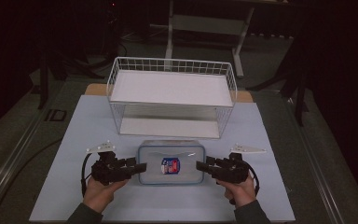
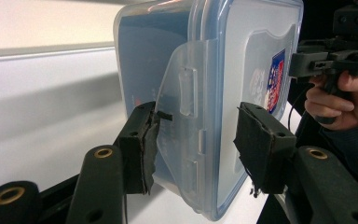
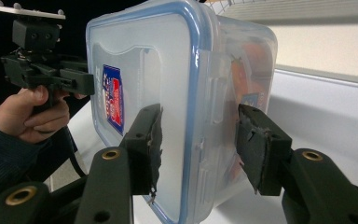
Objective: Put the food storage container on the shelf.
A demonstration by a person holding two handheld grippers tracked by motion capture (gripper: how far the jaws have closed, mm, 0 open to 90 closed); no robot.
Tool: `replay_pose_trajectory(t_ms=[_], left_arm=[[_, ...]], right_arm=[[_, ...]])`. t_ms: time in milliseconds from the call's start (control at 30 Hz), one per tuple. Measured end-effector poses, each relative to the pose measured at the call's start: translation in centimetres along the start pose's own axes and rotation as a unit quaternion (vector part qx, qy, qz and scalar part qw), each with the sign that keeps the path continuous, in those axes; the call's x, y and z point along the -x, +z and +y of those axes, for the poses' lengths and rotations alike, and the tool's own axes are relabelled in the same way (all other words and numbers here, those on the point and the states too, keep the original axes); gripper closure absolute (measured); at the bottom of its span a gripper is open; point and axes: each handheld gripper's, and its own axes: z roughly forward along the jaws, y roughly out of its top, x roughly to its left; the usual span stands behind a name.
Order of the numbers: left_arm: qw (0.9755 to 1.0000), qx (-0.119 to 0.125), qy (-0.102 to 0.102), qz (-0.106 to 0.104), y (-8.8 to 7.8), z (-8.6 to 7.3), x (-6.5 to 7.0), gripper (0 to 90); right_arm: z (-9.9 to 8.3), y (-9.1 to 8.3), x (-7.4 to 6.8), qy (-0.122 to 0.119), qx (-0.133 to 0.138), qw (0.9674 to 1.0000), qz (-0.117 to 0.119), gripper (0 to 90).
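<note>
A clear plastic box [image 1: 170, 163] with a blue-rimmed lid and a red-and-blue label lies flat on the table's pale mat, just in front of the wire rack. My left gripper [image 1: 142, 167] is at its left end and my right gripper [image 1: 199, 165] at its right end. In the left gripper view the open jaws [image 2: 198, 135] straddle the box's [image 2: 223, 70] side latch, one pad close against the flap. In the right gripper view the open jaws [image 3: 198, 140] stand on either side of the box's [image 3: 168, 70] other latch, with gaps showing.
A white two-level wire rack [image 1: 172, 93] stands behind the box, its lower shelf facing me. The pale mat [image 1: 74, 140] stretches out on both sides. Dark floor and table legs lie beyond the far edge.
</note>
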Motion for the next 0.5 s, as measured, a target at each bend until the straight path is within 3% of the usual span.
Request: replay_pose_trajectory(t_ms=[500], left_arm=[[0.9996,0.005,0.028,0.006,-0.8,2.5,1.0,49.5]], right_arm=[[1.9,-0.6,-0.6,-0.017,0.018,0.9997,0.002,51.9]])
